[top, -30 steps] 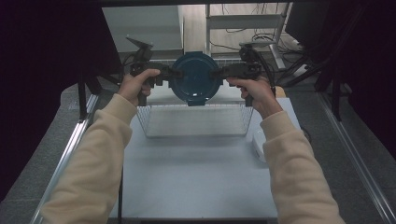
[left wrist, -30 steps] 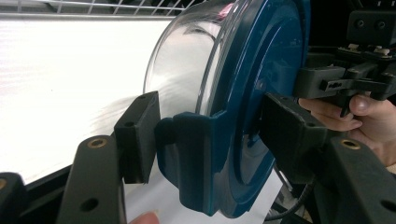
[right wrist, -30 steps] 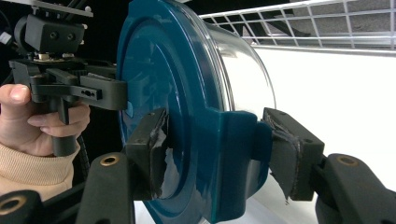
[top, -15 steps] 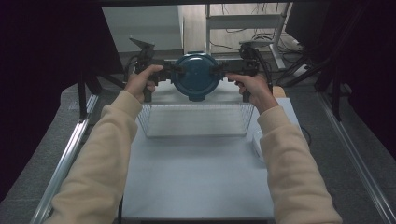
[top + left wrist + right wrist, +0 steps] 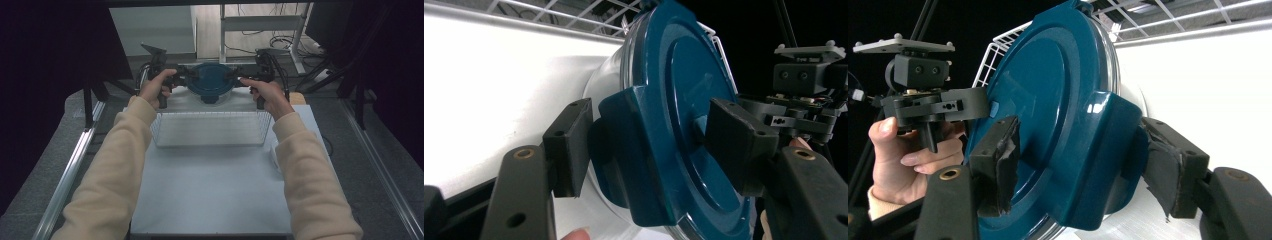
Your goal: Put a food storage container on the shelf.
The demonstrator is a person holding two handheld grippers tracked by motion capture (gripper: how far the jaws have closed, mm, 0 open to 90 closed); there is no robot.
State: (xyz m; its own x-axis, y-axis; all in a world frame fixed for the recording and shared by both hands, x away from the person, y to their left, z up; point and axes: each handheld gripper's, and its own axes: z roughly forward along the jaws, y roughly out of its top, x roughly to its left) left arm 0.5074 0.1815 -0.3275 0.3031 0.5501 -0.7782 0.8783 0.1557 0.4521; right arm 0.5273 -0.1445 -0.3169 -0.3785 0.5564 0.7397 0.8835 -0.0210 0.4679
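Backdrop: dark curtains both sides, white counter (image 5: 210, 195) lit in the middle, cables on the floor beyond.
Container: clear tub (image 5: 210, 98) with a blue lid (image 5: 210, 80), carried between the two tools at the far rim of the wire basket (image 5: 210, 131). It is tilted, lid facing the person. Can't tell whether its base rests on anything.
Left tool: (image 5: 651, 132) clamped across the left side tab (image 5: 624, 150), one pad behind the tab and one on the lid face.
Right tool: (image 5: 1083, 162) straddles the right side tab (image 5: 1110, 145). Its jaws have just been opening with the tab between them. Pads look in contact on both sides, so I judge it grasping, but lightly.
Hands: left hand (image 5: 156, 87) and right hand (image 5: 267, 95) stretched out level, well away from the body.
Risk 1: if the right side lets go before the tub is seated, the load hangs off one tab. It would then swing, pivot in the left pads, and drop onto the basket rim.
Risk 2: the tabs look like lid latches. Pinching or prying them could pop the lid, and the tub would fall away from it.
Risk 3: smooth plastic, and the right pad foam looks torn. Slip is likely if the tilt grows.
Risk 4: the tub could catch on the wire rim on the way down and tip the basket or jam.
Mitigation: release both sides together, and only once it is supported.
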